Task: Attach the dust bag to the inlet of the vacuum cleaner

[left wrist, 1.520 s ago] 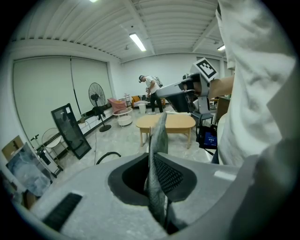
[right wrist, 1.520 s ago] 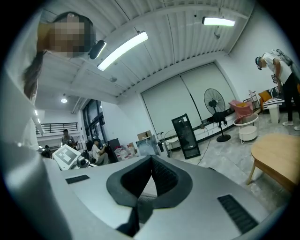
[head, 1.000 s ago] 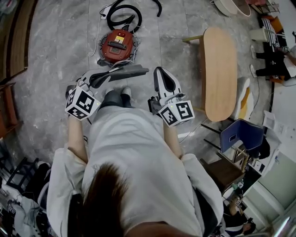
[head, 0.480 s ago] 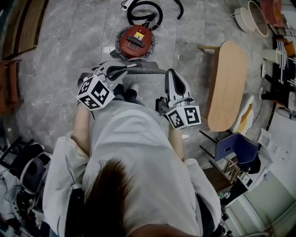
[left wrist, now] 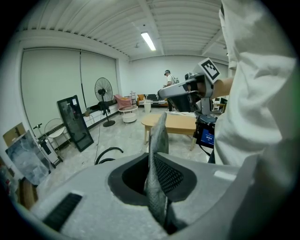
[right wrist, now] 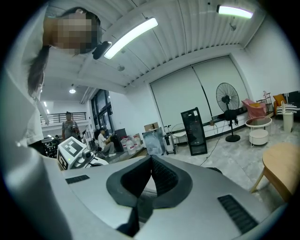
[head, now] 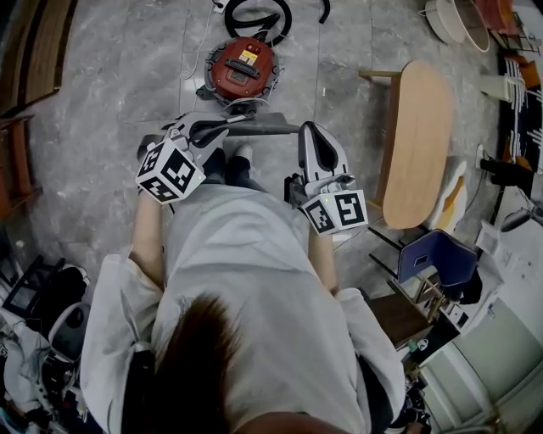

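Note:
The red canister vacuum cleaner (head: pixel 242 72) sits on the floor ahead of the person, its black hose (head: pixel 254 13) coiled behind it. My left gripper (head: pixel 212 129) is shut on the grey fabric dust bag (head: pixel 265 127), which stretches to the right at waist height, short of the vacuum. In the left gripper view the dust bag (left wrist: pixel 158 140) rises as a thin edge from between the closed jaws of the left gripper (left wrist: pixel 158 197). My right gripper (head: pixel 310 129) hovers by the bag's right end, apart from it. Nothing lies between the pads of the right gripper (right wrist: pixel 143 197).
A long wooden table (head: pixel 420 136) stands to the right, with a blue chair (head: pixel 433 254) nearer the person. Standing fans, a black panel and other people are farther off in the room. Grey stone floor (head: pixel 110 93) surrounds the vacuum.
The head camera has swung, so the vacuum sits higher and further right in view. The right gripper has drifted slightly. The left gripper still holds the bag.

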A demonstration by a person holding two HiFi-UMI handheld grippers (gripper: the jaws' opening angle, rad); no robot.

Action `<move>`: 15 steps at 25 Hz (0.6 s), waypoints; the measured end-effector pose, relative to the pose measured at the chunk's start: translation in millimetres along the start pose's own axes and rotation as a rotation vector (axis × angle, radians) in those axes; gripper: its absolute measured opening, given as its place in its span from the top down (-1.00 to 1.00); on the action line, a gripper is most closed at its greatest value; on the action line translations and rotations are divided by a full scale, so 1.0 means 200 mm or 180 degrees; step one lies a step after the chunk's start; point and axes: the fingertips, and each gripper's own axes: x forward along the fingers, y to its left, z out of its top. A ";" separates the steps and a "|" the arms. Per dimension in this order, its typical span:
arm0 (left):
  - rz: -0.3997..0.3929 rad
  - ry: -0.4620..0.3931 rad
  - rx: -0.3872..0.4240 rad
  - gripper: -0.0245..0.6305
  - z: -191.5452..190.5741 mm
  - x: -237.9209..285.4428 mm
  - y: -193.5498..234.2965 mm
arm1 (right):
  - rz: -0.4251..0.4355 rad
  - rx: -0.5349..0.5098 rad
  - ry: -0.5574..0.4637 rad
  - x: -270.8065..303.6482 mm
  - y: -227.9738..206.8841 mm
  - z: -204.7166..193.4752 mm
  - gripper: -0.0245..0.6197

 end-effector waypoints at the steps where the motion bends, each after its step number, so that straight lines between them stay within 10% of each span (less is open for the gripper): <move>1: -0.0020 -0.0003 0.0007 0.81 0.00 0.00 -0.01 | 0.0028 -0.0071 0.0013 0.00 0.01 -0.01 0.92; 15: -0.0529 0.0284 0.0160 0.81 -0.30 0.28 -0.14 | 0.0869 -0.0884 0.1065 0.13 0.16 -0.57 0.45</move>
